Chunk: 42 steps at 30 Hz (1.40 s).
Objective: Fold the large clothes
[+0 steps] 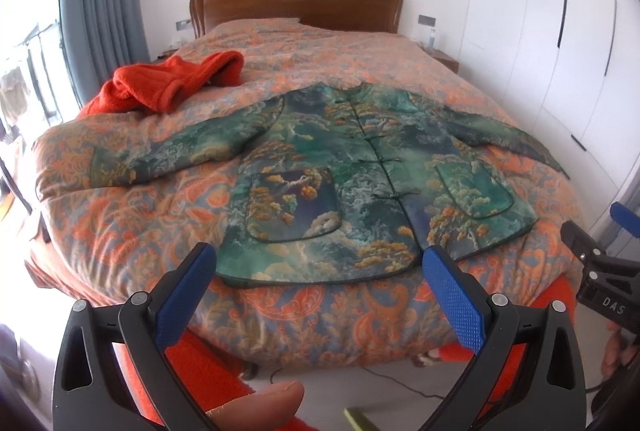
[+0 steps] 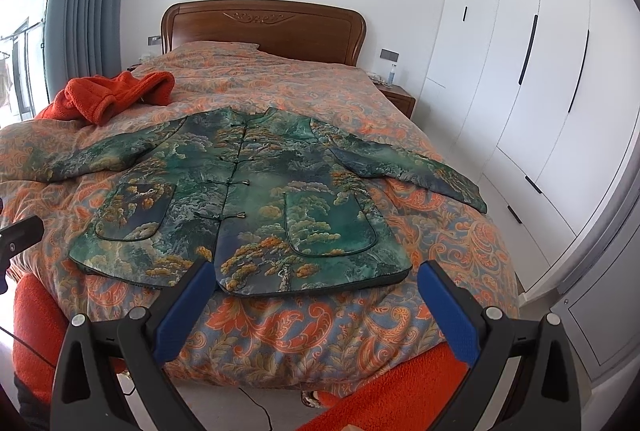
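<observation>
A green jacket [image 1: 352, 167] printed with trees and clouds lies flat and face up on the bed, buttoned down the front, both sleeves spread out to the sides. In the right wrist view the same jacket [image 2: 264, 199] fills the bed's near half. My left gripper [image 1: 320, 263] hangs open just short of the jacket's hem, holding nothing. My right gripper [image 2: 316, 275] is also open and empty, hovering before the hem. The right gripper's black body [image 1: 600, 267] shows at the right edge of the left wrist view.
An orange fleece garment [image 1: 168, 83] is bunched at the bed's far left. The bed has an orange paisley quilt [image 1: 140, 227] and a wooden headboard [image 1: 296, 3]. White wardrobes [image 2: 540, 91] line the right wall. A cable [image 2: 256, 407] runs on the floor.
</observation>
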Each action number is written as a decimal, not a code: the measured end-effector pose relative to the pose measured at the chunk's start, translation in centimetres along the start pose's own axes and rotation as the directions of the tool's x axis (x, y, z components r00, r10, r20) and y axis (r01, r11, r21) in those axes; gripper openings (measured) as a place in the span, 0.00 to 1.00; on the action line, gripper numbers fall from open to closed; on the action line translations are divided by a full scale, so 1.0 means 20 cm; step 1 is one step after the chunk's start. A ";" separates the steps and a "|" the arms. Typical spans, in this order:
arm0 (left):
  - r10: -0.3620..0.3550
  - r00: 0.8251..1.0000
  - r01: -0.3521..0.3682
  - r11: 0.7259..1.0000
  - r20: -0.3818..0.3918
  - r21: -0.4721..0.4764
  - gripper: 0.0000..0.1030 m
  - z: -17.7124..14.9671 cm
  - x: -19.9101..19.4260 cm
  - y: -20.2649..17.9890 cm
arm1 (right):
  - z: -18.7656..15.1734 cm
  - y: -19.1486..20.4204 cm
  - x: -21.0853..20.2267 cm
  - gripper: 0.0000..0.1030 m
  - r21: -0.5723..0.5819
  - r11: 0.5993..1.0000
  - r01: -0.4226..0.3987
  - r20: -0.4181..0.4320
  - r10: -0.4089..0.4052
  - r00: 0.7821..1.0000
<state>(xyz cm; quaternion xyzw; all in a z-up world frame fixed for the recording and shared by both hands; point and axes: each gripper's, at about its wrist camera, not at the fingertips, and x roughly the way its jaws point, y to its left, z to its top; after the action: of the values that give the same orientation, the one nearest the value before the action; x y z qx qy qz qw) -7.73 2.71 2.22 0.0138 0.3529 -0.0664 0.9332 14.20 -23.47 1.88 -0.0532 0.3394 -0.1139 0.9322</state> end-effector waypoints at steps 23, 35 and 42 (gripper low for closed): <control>-0.004 1.000 0.004 1.000 -0.024 0.023 1.00 -0.06 -0.03 -0.06 | -0.04 -0.02 -0.05 1.00 0.030 1.000 -0.011 0.012 0.010 1.000; 0.006 1.000 -0.006 1.000 -0.023 0.015 1.00 -0.06 -0.03 -0.06 | -0.04 -0.03 -0.05 1.00 0.039 0.999 -0.005 0.010 0.005 1.000; 0.010 1.000 -0.010 1.000 -0.026 0.009 1.00 -0.06 -0.03 -0.05 | -0.05 -0.03 -0.04 1.00 0.039 0.999 -0.008 0.006 0.007 1.000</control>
<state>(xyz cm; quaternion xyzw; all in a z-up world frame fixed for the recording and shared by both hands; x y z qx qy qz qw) -9.07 1.78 1.64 0.0205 0.3646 -0.0629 0.9288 12.93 -23.86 1.77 -0.0342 0.3346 -0.1168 0.9345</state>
